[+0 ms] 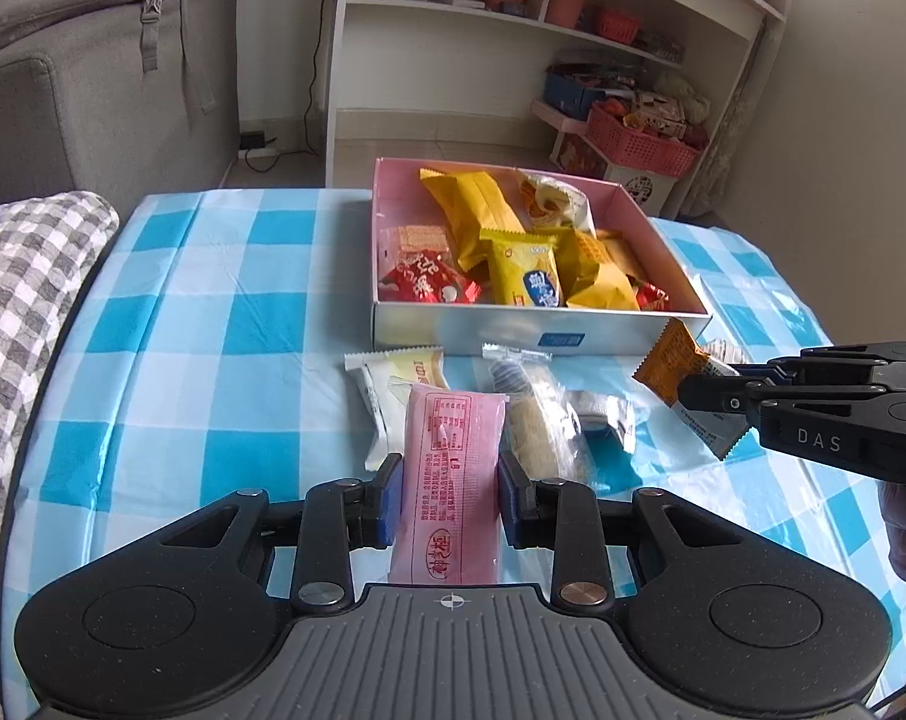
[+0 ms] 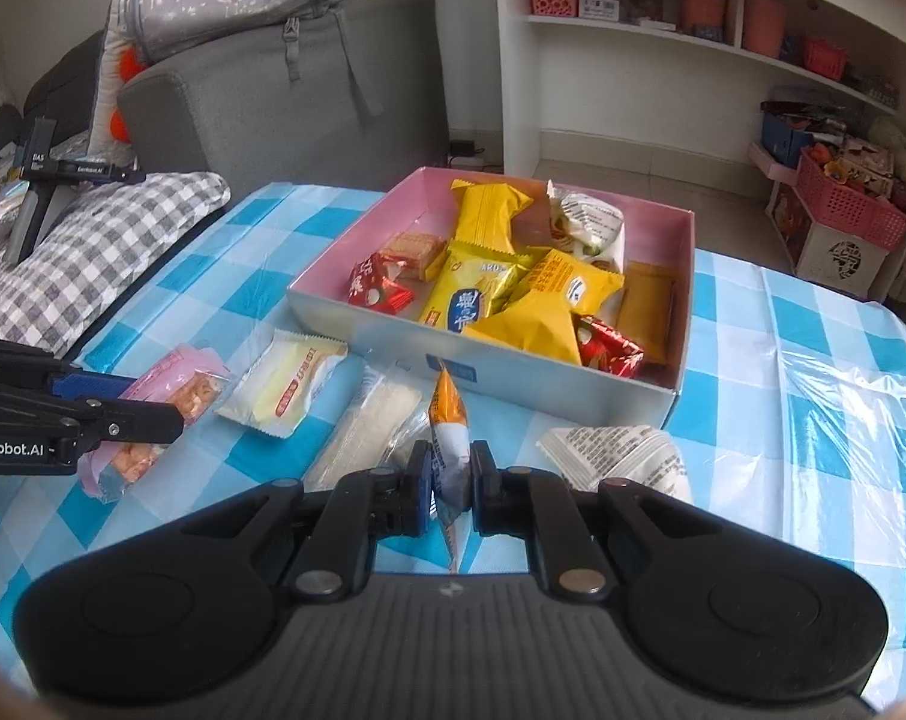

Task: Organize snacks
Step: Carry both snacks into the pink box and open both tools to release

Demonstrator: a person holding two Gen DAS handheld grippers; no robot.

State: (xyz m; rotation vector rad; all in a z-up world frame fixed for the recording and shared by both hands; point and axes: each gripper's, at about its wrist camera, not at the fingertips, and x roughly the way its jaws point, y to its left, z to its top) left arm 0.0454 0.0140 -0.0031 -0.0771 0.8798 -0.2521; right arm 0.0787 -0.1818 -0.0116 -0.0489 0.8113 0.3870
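My left gripper [image 1: 451,489] is shut on a pink snack packet [image 1: 453,468], which also shows in the right wrist view [image 2: 159,408]. My right gripper [image 2: 451,480] is shut on an orange and white snack packet [image 2: 449,420], seen edge-on; in the left wrist view it [image 1: 672,363] hangs just in front of the box's near right corner. The pink-lined white box [image 1: 537,333] holds several yellow and red snack packets [image 1: 522,270]. A white-yellow packet [image 1: 393,384], a clear cracker sleeve [image 1: 534,420] and a white printed packet [image 2: 621,450] lie on the tablecloth in front of the box.
The table carries a blue-and-white checked cloth [image 1: 213,312] under clear plastic. A grey checked cushion [image 1: 27,276] lies at its left edge, a grey sofa [image 1: 93,96] behind. White shelves [image 1: 513,24] and a pink basket [image 1: 639,141] stand beyond the table.
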